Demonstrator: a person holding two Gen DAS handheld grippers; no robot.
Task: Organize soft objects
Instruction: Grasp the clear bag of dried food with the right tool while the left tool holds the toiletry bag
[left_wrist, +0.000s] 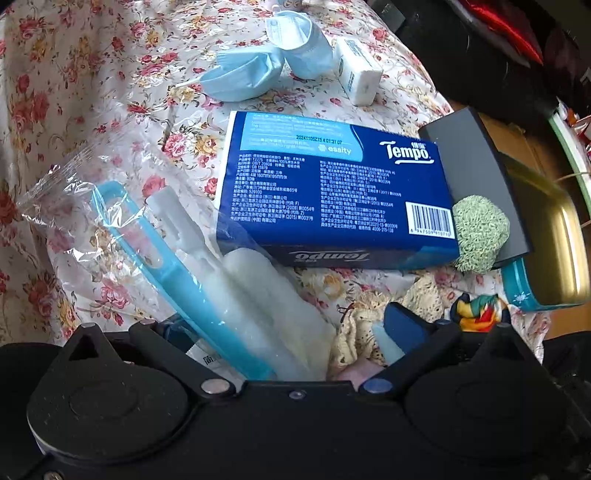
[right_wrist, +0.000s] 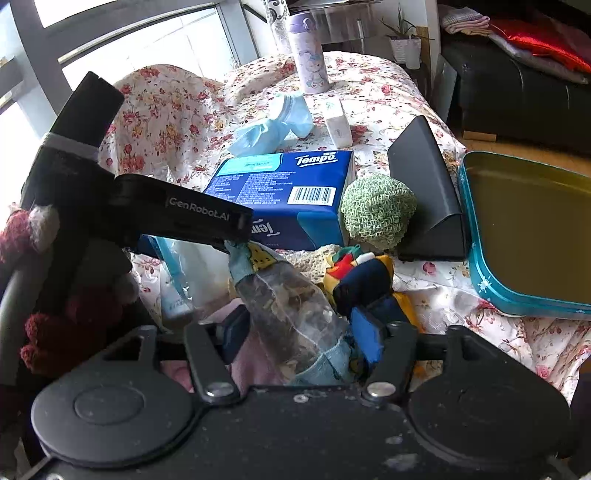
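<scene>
left tongs (left_wrist: 280, 332): wide open, over bag (left_wrist: 207, 258) | bag: long way runs away | right tongs (right_wrist: 299, 332): loose around pouch (right_wrist: 291, 310)

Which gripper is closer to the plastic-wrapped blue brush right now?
Left. The left gripper hangs right over the wrapped blue brush, its open jaws straddling it. The right gripper sits off to one side, jaws around a clear pouch.

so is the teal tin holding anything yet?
No, the teal tin shows only its bare gold inside in the right wrist view.
</scene>
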